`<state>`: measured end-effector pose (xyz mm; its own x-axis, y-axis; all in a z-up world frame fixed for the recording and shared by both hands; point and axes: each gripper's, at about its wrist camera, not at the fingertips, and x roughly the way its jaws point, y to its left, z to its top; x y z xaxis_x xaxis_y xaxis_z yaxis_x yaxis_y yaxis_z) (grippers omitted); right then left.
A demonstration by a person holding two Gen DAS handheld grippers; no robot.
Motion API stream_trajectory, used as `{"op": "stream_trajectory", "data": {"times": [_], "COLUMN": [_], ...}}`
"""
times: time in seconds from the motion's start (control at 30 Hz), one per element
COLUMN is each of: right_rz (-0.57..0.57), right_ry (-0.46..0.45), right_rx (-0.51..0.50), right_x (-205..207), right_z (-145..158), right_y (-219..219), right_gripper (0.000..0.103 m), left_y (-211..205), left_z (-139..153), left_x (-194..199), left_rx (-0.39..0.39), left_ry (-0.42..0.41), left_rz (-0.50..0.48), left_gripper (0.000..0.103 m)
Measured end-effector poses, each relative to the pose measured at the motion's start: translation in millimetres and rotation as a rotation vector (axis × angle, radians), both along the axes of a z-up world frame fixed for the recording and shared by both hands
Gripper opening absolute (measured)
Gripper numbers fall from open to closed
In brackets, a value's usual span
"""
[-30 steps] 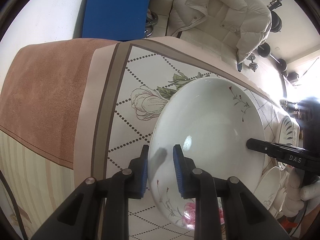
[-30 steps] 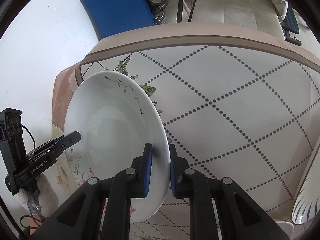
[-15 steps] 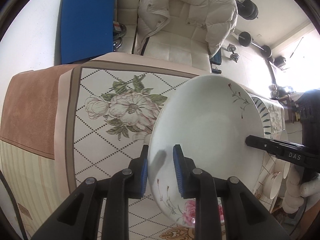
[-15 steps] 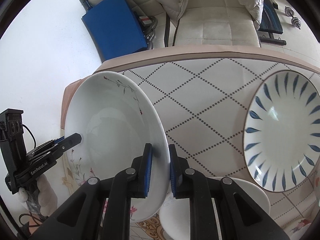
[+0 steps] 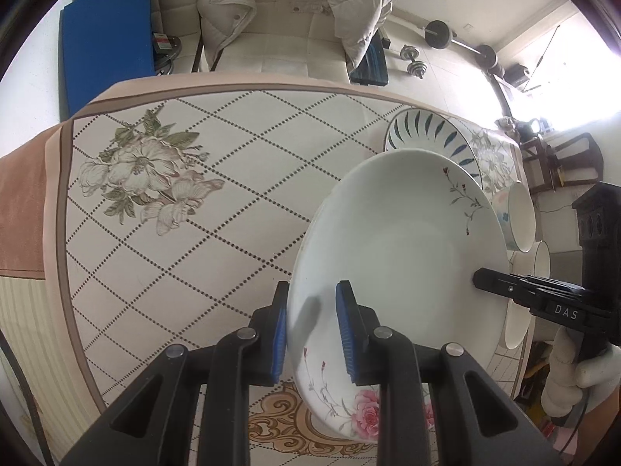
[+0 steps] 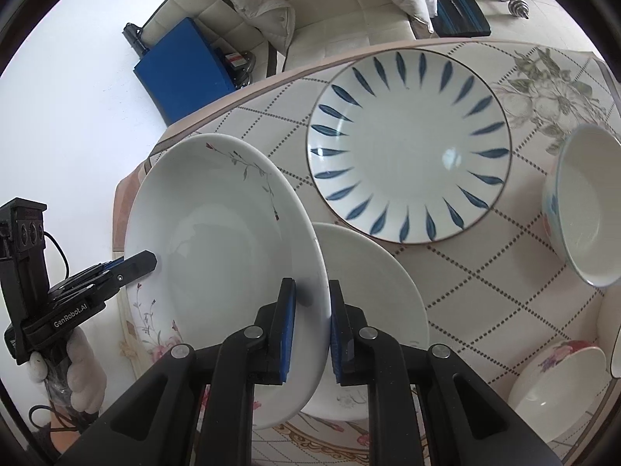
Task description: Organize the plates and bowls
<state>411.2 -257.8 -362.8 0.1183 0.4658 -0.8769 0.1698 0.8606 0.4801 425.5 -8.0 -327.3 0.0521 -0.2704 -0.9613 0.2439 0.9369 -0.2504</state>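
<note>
over the bench (image 5: 240,202), both tongs have the floral plate (image 5: 399,248) clear of the cloth, tilted. left tongs (image 5: 312,322) are nearly closed, pinching the rim at the plate's near-left edge, one pad on each face. right tongs (image 6: 312,322) are nearly closed too, clamped on the opposite rim. my worry: glazed rim, thin pads, two hands, so if one hand leads or twists, the plate could slip or lever out of a pinch. right view shows a plain white plate (image 6: 372,279) right under the held one, blue leaf plate (image 6: 407,143) just beyond, bowls (image 6: 590,209) at right, so i'd guess a low or skewed descent could clip a rim.
</note>
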Motion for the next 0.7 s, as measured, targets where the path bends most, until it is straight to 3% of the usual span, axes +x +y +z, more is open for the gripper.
{"op": "stream_trajectory", "data": {"times": [0.3, 0.7], "right_rz": [-0.029, -0.009], "right_ry": [0.048, 0.074], "right_rx": [-0.01, -0.038], "right_x": [-44.8, -49.2], "right_z": [-42.2, -74.7], "right_y": [-31.0, -29.9], "right_gripper": [0.018, 0.017], "left_y": [-30.7, -37.1], "left_z": [-37.6, -66.0], "left_x": [-28.8, -36.8], "left_rx": [0.055, 0.14], "left_ry": [0.05, 0.094], "left_rz": [-0.04, -0.04], "left_gripper": [0.021, 0.021]}}
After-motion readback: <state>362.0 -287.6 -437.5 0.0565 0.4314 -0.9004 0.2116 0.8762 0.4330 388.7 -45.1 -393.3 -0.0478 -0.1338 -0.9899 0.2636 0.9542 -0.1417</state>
